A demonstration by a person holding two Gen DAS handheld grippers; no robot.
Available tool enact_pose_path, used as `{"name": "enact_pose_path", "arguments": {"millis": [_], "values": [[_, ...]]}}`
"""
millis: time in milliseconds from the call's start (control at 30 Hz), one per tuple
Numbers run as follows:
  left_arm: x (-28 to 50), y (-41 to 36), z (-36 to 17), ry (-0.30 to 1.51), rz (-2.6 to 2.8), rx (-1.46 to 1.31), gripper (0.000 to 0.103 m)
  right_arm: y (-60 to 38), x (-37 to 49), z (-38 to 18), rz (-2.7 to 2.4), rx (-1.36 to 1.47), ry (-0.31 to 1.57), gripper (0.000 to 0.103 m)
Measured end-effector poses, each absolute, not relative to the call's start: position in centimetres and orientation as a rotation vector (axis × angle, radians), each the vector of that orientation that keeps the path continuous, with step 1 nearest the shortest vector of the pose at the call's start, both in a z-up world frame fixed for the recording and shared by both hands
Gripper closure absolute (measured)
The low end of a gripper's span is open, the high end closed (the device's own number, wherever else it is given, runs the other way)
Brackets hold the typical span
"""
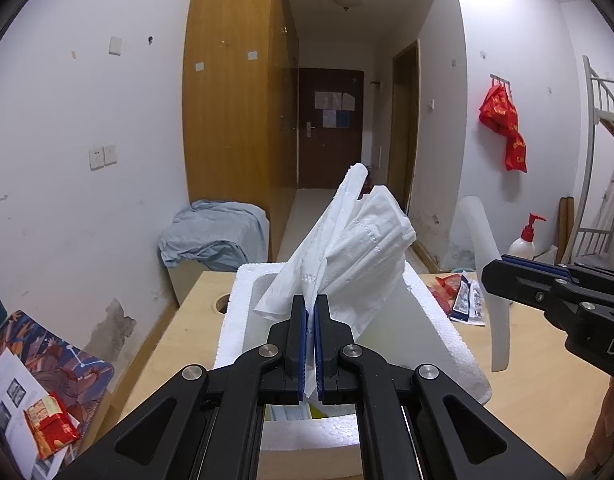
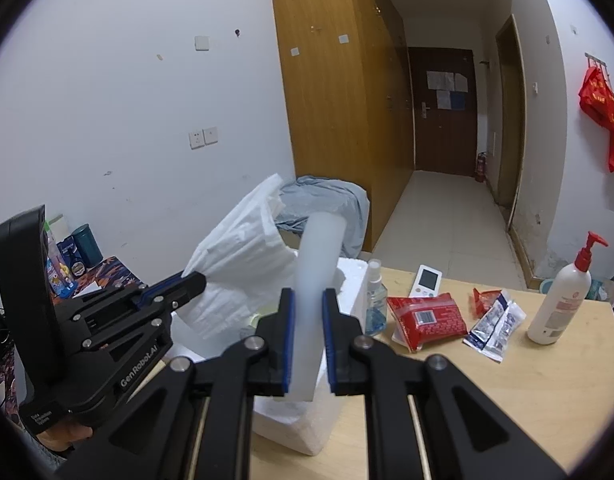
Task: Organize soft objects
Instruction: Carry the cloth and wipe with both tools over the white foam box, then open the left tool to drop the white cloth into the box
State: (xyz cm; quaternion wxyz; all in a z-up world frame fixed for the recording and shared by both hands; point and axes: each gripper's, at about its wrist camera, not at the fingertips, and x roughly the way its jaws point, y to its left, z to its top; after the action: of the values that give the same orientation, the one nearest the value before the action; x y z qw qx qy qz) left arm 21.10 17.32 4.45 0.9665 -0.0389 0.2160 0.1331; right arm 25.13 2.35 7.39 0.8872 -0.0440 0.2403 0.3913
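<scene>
My left gripper is shut on a white tissue sheet, held up above the open white foam box. It also shows in the right wrist view, with the tissue billowing over the box. My right gripper is shut on a white foam strip that stands upright beside the box. In the left wrist view the right gripper holds the strip at the box's right side.
On the wooden table lie a red snack pack, a blue-white sachet, a small spray bottle, a white device and a pump bottle. A grey cloth drapes over a box behind.
</scene>
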Motion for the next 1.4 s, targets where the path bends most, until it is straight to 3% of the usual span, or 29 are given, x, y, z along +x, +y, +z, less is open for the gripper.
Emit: {"name": "enact_pose_path", "arguments": {"millis": [200,300,367,433,467,1033,1133,1400], "values": [[21.1,17.2,4.4,0.430,0.274,-0.064,0.097,2.1,25.1,7.4,0.803,-0.090,0.498,0.087],[21.3,17.0,4.2,0.439,0.273,-0.058,0.085,2.0,25.2,7.5,0.798,-0.086,0.499,0.087],[21.5,16.9,4.1,0.447,0.286,-0.049,0.043,1.9,25.2,7.5,0.796,-0.083,0.498,0.087],[21.6,16.8,4.0,0.451,0.299,-0.042,0.015,1.9,25.3,7.5,0.798,-0.085,0.497,0.087],[21.6,16.8,4.0,0.444,0.312,-0.036,0.010,1.9,25.3,7.5,0.796,-0.085,0.497,0.087],[20.1,16.9,4.5,0.389,0.338,-0.032,0.010,2.7,25.2,7.5,0.802,-0.095,0.498,0.087],[19.1,16.8,4.8,0.373,0.356,-0.032,0.004,3.3,25.2,7.6,0.808,-0.105,0.498,0.087],[16.8,18.7,5.5,0.337,0.439,-0.044,0.000,5.6,25.2,7.6,0.841,-0.128,0.502,0.087]]}}
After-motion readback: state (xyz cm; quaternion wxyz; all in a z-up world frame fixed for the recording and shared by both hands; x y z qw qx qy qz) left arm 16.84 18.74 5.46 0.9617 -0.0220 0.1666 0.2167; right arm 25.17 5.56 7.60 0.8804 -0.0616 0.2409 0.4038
